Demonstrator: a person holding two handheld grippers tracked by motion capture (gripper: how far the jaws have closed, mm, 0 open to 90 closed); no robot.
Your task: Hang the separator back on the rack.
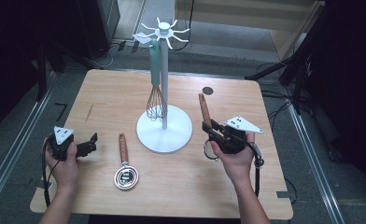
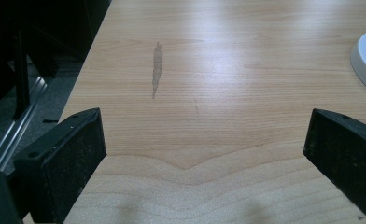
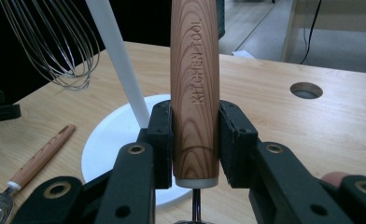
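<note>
1. our right gripper (image 3: 195, 140) had its fingers clamped on a wooden-handled utensil (image 3: 194, 84) above the tabletop (image 1: 218, 186), near the white stand (image 1: 164, 126).
2. our left gripper (image 2: 204, 154) rested with fingers apart.

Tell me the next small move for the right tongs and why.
Probably lift the right tongs toward the rack's top hooks: they are shut on the wooden handle, and the whisk already hangs there, so this utensil likely goes next. The left tongs are open.
</note>
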